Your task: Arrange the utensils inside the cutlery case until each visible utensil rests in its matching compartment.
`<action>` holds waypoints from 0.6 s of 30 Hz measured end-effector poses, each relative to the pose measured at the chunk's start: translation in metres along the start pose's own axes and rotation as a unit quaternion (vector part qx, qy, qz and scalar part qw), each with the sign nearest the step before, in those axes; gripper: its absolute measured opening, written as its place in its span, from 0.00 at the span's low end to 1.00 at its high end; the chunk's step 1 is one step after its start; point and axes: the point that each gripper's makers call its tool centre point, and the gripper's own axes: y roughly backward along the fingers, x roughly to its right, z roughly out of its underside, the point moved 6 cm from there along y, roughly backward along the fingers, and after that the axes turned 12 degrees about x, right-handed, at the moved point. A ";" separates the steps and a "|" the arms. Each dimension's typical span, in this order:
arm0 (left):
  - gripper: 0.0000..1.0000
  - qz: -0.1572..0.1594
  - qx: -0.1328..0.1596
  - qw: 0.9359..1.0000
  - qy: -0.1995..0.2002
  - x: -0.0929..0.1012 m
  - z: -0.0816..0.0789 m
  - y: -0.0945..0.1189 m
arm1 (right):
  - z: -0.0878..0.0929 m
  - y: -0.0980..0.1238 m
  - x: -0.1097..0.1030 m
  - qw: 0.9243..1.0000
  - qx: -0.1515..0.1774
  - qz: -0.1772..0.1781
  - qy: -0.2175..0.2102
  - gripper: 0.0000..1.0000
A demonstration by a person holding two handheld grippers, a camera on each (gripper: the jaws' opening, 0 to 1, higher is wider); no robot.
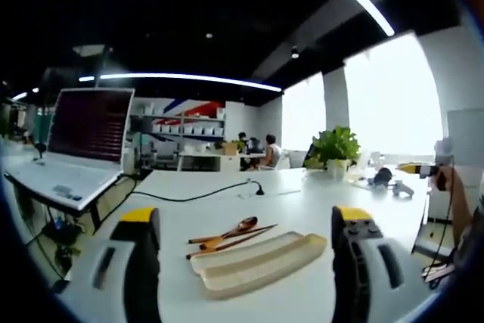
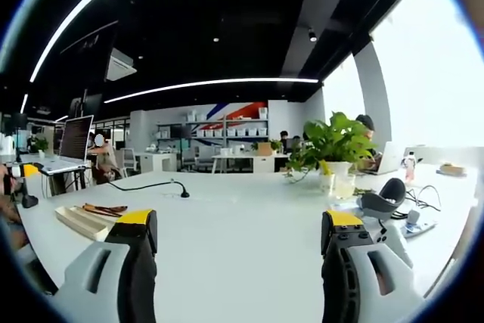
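Left gripper view: cutlery case (image 1: 257, 262) lies on the white table (image 1: 318, 202), near, between the two jaws of the left gripper (image 1: 246, 221) but beyond their tips, not touched. Case is pale cream, matte, long and narrow with rounded ends, lying diagonally, near-left to far-right. Shallow lengthwise troughs show; can't tell how many, or whether anything is in them.

Just beyond the case, on the tabletop and outside it: a wooden spoon (image 1: 227, 231), reddish-brown, glossy oval bowl at the far-right end, and wooden chopsticks (image 1: 234, 241), thin dark-brown sticks alongside the spoon. Roughly parallel to the case, near it; contact with the case unclear.

Left jaws: spread wide, nothing between them. Grey bodies, yellow-capped tips, black inner pads.

Right gripper view: right gripper (image 2: 238, 225) jaws also apart and empty, over bare table. Case (image 2: 85, 221) sits far left at the table edge, well apart from these jaws, with the brown utensils (image 2: 104, 209) on its far side.

Other stuff: open laptop (image 1: 79, 145) on a stand at left, dark screen; black cable (image 1: 197, 196) snaking across the table; leafy green potted plant (image 2: 329, 145) in a white pot, far right; dark rounded device (image 2: 386, 194) with cables at right.
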 end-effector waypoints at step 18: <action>0.98 0.018 -0.004 1.000 0.007 0.002 0.002 -0.001 | 0.009 -0.005 -0.008 1.000 -0.012 -0.003 -0.007 0.91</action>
